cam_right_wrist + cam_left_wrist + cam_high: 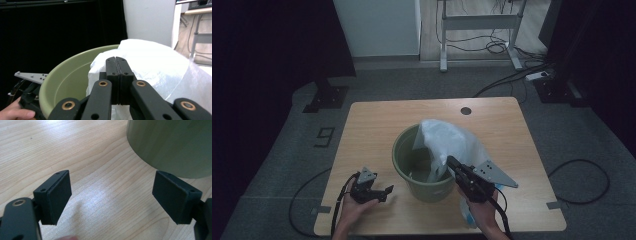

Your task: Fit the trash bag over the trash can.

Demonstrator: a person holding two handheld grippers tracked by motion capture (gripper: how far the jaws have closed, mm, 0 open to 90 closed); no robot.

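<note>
While the right tool [116, 60] pinches it, the translucent white bag [452, 142] drapes the green bucket [404, 165].

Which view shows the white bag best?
The high view: the bag is seen whole, draped over the bucket rim, part inside, part down the outside. The right gripper view has a close patch of it behind the shut right gripper. The left gripper view gives bucket wall and table.

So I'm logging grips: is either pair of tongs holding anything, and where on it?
The right tongs are shut against the white plastic bag at the bucket's rim; whether film is pinched cannot be told. The left tongs hold nothing.
</note>
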